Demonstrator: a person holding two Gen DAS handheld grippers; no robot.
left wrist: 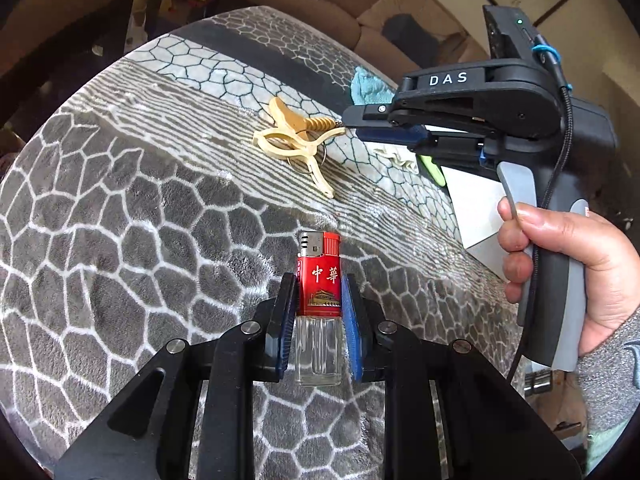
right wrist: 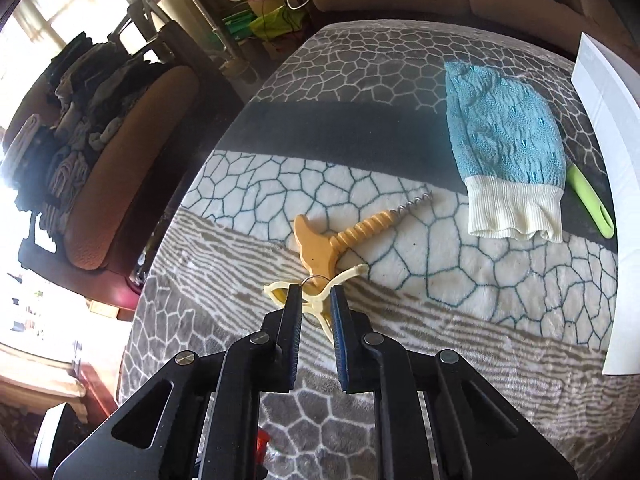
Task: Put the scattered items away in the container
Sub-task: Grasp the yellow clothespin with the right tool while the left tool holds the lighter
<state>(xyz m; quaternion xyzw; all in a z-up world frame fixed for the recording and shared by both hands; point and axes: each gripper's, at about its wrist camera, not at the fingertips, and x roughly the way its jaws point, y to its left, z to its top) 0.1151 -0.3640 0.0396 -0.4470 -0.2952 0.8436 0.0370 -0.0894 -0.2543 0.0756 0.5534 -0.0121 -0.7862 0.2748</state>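
My left gripper [left wrist: 319, 280] is shut on a red lighter [left wrist: 319, 284] with a clear base, held just above the grey patterned blanket [left wrist: 120, 260]. My right gripper [right wrist: 316, 292] has its jaws on either side of a cream plastic clip [right wrist: 316, 300] with a metal ring; whether they touch it I cannot tell. The clip also shows in the left wrist view [left wrist: 296, 148], beyond the right gripper's tips [left wrist: 352, 118]. A tan corkscrew [right wrist: 336, 240] lies just past the clip. A white container [right wrist: 604, 184] stands at the right edge, partly out of view.
A blue glove with a white cuff [right wrist: 508, 152] lies on the blanket at the right, with a green-handled tool [right wrist: 592, 200] beside it. A brown sofa [right wrist: 132, 168] piled with clothes stands left of the table. The person's hand [left wrist: 576, 264] holds the right gripper's handle.
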